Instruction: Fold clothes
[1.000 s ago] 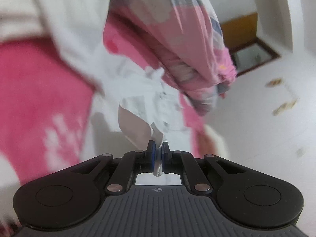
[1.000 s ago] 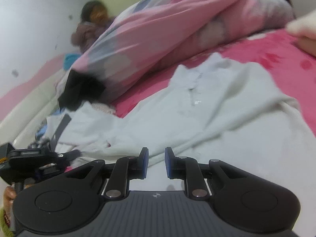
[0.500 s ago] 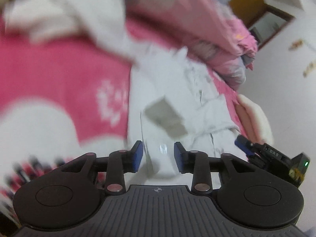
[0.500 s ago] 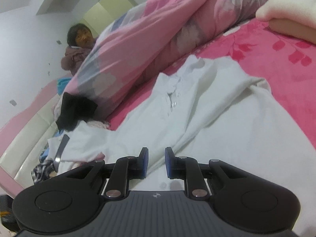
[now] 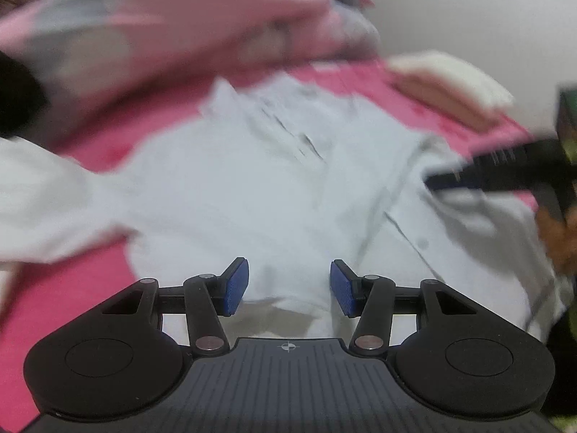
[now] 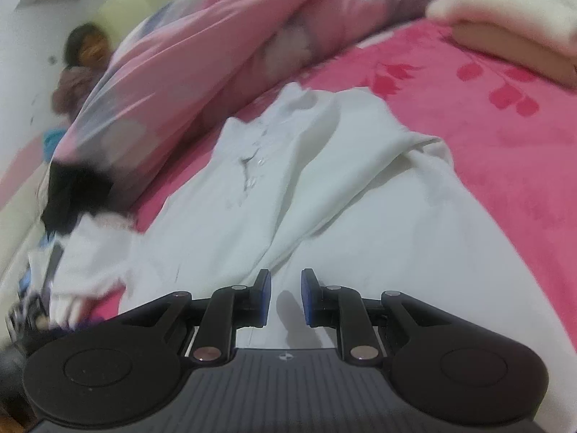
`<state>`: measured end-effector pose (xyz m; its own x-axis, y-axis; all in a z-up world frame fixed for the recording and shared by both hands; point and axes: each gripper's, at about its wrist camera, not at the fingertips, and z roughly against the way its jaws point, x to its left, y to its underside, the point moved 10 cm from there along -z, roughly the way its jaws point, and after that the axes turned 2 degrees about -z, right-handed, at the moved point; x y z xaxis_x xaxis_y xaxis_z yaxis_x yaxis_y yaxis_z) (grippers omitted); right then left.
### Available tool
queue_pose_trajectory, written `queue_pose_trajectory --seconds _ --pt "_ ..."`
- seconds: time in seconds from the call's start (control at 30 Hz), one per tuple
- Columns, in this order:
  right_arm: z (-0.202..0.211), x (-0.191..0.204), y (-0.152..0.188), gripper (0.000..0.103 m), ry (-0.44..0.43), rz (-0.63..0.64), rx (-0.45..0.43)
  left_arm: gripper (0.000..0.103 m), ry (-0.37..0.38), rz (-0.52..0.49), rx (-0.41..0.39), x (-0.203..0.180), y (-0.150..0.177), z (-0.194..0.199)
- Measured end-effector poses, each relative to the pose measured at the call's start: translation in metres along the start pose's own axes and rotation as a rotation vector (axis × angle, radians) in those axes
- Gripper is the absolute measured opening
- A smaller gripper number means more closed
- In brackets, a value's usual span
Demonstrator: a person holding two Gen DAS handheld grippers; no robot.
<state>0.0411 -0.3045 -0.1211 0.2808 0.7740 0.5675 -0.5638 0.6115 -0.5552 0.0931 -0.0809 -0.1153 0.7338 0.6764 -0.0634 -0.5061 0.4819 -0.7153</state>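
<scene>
Bare pink bedspread (image 6: 505, 151) right of shirt (image 6: 324, 187); duvet (image 6: 216, 54) behind.

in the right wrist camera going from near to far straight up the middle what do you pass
Right gripper → white shirt → shirt's button placket → pink patterned duvet.

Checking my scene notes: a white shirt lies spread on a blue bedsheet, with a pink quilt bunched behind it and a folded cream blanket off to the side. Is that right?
One detail is wrong: the bedsheet is pink with a red flower print, not blue, as the right wrist view shows. The rest holds: the white shirt lies spread on it, the pink quilt is bunched behind, and the folded cream blanket sits to the side.
</scene>
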Motion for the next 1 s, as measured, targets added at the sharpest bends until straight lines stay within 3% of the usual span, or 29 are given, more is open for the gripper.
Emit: queue_pose_trajectory --seconds 0.17,0.27,0.4,0.57,0.83,0.93,1.0 --pt "-0.021 -0.012 -0.015 0.020 0.010 -0.046 0.017 0.010 0.098 0.114 0.006 0.010 0.005 -0.004" --pt "-0.032 -0.014 -0.015 0.020 0.023 -0.044 0.029 0.000 0.148 0.230 -0.019 0.022 0.000 -0.002" --pt "-0.037 -0.017 -0.014 0.019 0.024 -0.049 0.035 0.000 0.190 0.406 -0.078 0.047 -0.006 0.007" --pt "-0.038 -0.017 -0.015 0.018 0.033 -0.036 0.042 0.000 0.130 0.542 -0.144 0.078 -0.007 0.017" --pt "-0.039 -0.016 -0.016 0.018 0.041 -0.036 0.042 0.000 -0.108 0.551 -0.140 0.107 0.001 0.024" --pt "-0.039 -0.015 -0.016 0.018 0.047 -0.025 0.046 0.001 -0.141 0.555 -0.150 0.111 0.001 0.030" --pt "-0.040 -0.015 -0.017 0.018 0.046 -0.021 0.050 0.010 -0.138 0.577 -0.153 0.114 0.002 0.036"
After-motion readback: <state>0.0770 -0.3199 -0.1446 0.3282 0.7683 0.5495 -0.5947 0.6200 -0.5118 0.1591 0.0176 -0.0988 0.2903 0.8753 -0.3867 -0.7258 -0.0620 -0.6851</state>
